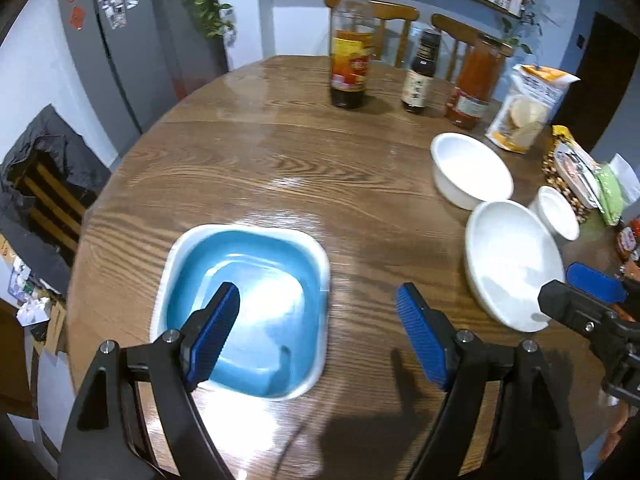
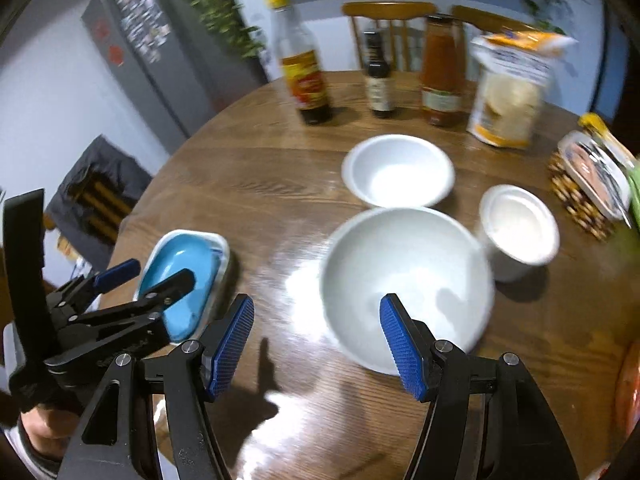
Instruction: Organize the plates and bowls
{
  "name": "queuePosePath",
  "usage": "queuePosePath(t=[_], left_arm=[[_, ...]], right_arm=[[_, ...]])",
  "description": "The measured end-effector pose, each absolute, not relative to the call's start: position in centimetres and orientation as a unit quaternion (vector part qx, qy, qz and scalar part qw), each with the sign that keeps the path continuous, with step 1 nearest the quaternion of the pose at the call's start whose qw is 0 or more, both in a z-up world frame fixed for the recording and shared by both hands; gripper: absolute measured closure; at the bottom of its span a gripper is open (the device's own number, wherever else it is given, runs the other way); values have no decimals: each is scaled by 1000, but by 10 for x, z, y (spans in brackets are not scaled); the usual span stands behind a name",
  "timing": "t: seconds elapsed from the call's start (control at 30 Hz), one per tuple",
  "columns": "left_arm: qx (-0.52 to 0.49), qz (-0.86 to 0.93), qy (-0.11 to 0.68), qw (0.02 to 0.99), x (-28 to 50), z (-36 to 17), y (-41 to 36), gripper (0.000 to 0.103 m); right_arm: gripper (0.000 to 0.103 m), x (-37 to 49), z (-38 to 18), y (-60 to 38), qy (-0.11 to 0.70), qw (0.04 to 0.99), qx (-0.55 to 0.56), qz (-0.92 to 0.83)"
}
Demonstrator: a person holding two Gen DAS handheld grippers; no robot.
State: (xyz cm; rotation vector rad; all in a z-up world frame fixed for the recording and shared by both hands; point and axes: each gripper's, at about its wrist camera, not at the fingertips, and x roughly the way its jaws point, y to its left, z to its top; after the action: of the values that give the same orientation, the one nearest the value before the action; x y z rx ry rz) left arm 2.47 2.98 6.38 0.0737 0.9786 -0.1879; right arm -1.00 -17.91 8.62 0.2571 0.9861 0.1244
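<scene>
Square blue dish (image 2: pixel 182 280) upright at 9 o'clock; large white bowl (image 2: pixel 404 280) centre; medium bowl (image 2: pixel 398 170) at 12; small bowl (image 2: pixel 518 228) at 2.

Bare wooden table (image 1: pixel 248 152) lies open between the blue square dish (image 1: pixel 256 300) and the three white bowls (image 2: pixel 404 284). Bottles (image 2: pixel 308 84) and snack bags (image 2: pixel 508 96) line the far edge.

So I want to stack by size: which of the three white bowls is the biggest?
The big white bowl nearest the right gripper; the medium bowl sits behind it, the small cup-like one to its right.
</scene>
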Motion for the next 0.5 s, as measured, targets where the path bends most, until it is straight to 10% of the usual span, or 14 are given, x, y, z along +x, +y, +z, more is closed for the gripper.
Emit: queuePosePath(t=[0.5], left_arm=[[41,-138,507,850,45,32,-64,27]], right_arm=[[37,-14,31,-269,505,836,211,-27]])
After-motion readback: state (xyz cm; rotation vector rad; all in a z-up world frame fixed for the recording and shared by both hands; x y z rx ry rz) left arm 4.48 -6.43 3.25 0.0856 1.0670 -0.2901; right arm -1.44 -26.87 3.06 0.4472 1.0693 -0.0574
